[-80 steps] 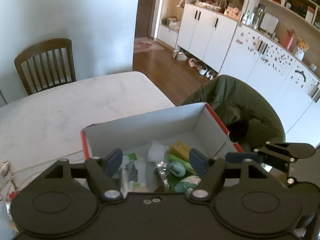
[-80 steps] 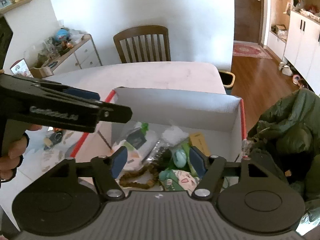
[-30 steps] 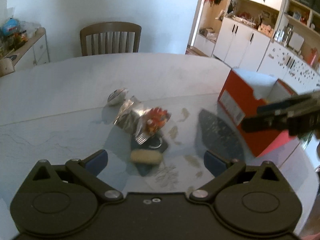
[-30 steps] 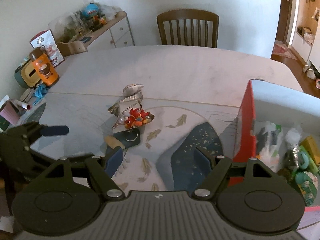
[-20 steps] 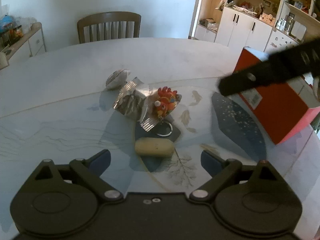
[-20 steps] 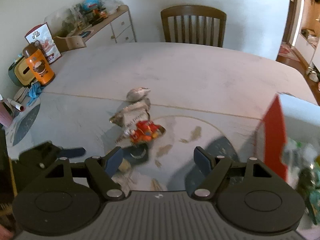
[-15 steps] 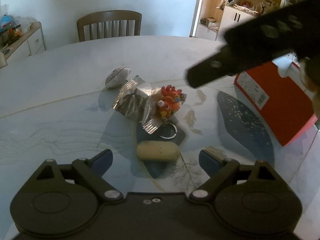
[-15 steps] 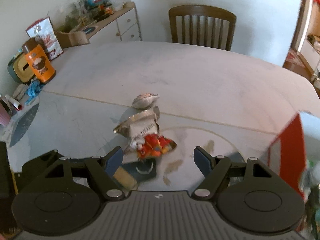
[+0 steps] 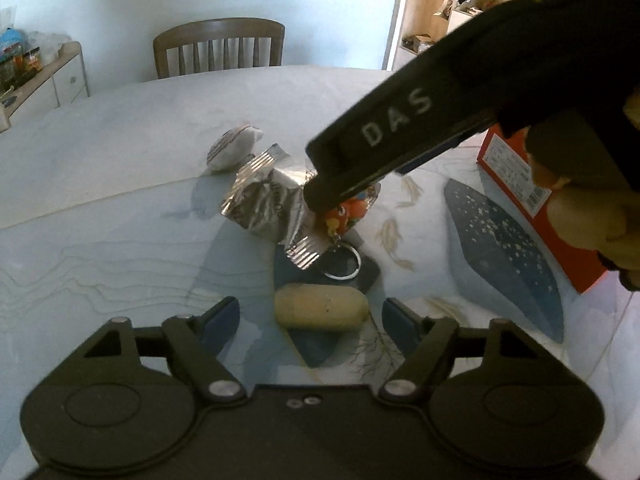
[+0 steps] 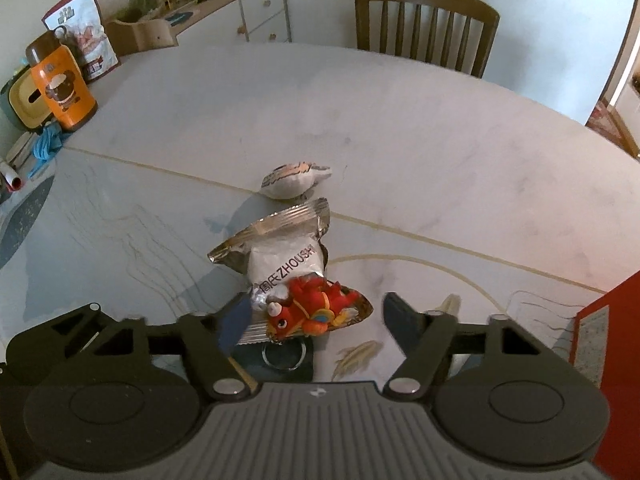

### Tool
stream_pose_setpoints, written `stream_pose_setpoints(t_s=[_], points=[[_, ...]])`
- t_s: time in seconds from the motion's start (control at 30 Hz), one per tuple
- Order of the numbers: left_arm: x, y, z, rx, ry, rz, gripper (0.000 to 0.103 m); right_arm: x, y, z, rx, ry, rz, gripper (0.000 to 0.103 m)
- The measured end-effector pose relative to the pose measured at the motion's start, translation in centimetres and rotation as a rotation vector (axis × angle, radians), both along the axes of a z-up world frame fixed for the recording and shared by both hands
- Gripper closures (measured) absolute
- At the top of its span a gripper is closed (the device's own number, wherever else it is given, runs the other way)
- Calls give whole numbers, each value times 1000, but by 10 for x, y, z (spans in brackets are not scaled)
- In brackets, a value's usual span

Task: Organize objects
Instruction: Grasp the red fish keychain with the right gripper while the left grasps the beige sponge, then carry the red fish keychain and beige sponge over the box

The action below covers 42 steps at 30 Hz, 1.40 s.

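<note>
Left claw (image 9: 312, 316) open around roll (image 9: 321, 311) on desk (image 10: 400, 128); right claw (image 10: 314, 318) open over red toy (image 10: 308, 312).

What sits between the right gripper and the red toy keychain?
Nothing visible. The right gripper is open with the red toy keychain between its fingers; the toy lies partly on the foil snack packet, which is beside the approach, not across it.

A wooden chair (image 10: 427, 24) stands behind the pale table (image 10: 360, 112), a white sideboard (image 10: 256, 4) against the plain wall
</note>
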<state>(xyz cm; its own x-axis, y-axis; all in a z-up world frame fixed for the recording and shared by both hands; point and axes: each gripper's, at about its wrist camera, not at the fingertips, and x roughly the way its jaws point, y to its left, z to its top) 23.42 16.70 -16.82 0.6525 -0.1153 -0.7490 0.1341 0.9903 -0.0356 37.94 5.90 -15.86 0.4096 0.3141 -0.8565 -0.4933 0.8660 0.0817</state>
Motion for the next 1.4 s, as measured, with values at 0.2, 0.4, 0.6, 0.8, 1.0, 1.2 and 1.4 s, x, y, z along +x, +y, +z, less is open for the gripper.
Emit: stream_pose_setpoints(t_s=[0.2, 0.4, 0.6, 0.8, 1.0, 1.2, 1.4], points=[[0, -2, 0, 11, -8, -13, 41, 4, -3, -7, 20, 35, -3, 41], [0, -4, 1, 9, -13, -28, 52, 6, -2, -11, 30, 55, -8, 55], [0, -5, 1, 5, -10, -26, 53, 3, 0, -10, 28, 38, 0, 63], [0, -4, 2, 6, -10, -27, 54, -2, -4, -7, 39, 27, -14, 63], [-5, -5, 7, -7, -2, -27, 54, -13, -20, 8, 88, 24, -42, 63], [-13, -9, 24, -28, -8, -27, 54, -32, -42, 32, 136, 2, -57, 63], [-22, -20, 49, -43, -25, -29, 54, -54, -68, 61, 166, -39, -69, 63]])
